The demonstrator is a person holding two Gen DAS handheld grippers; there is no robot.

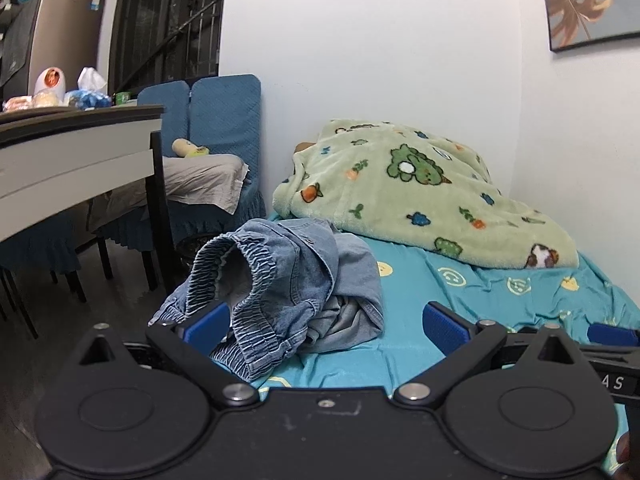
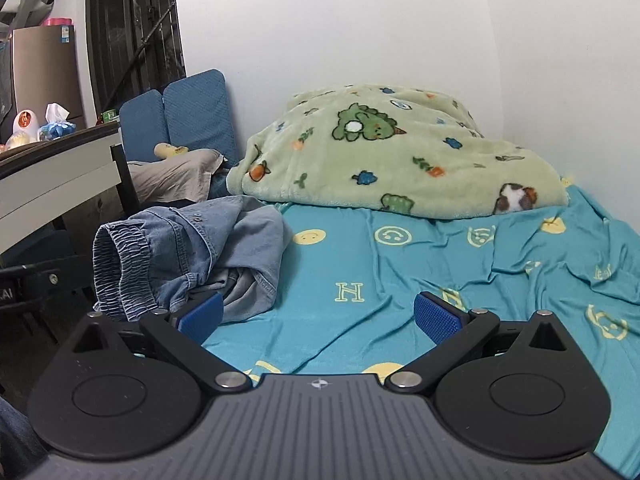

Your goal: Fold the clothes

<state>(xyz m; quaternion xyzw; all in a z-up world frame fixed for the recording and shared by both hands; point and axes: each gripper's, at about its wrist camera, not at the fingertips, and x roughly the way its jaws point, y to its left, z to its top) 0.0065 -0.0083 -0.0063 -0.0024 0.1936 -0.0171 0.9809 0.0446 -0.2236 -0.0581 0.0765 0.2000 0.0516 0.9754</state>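
A crumpled pair of blue denim shorts (image 1: 280, 280) with an elastic waistband lies in a heap at the near left of the bed, on the teal sheet (image 1: 500, 300). My left gripper (image 1: 326, 326) is open, low over the sheet, its left pad beside the waistband. The shorts also show in the right wrist view (image 2: 188, 252). My right gripper (image 2: 318, 318) is open and empty over the teal sheet (image 2: 440, 264), just right of the shorts. The right gripper's blue pad shows at the right edge of the left wrist view (image 1: 612, 334).
A green fleece blanket (image 1: 420, 192) with cartoon prints is piled at the far end of the bed, against the white wall. A table (image 1: 72, 148) with small items stands at the left, with blue-covered chairs (image 1: 224, 120) behind it. A framed picture (image 1: 588, 0) hangs upper right.
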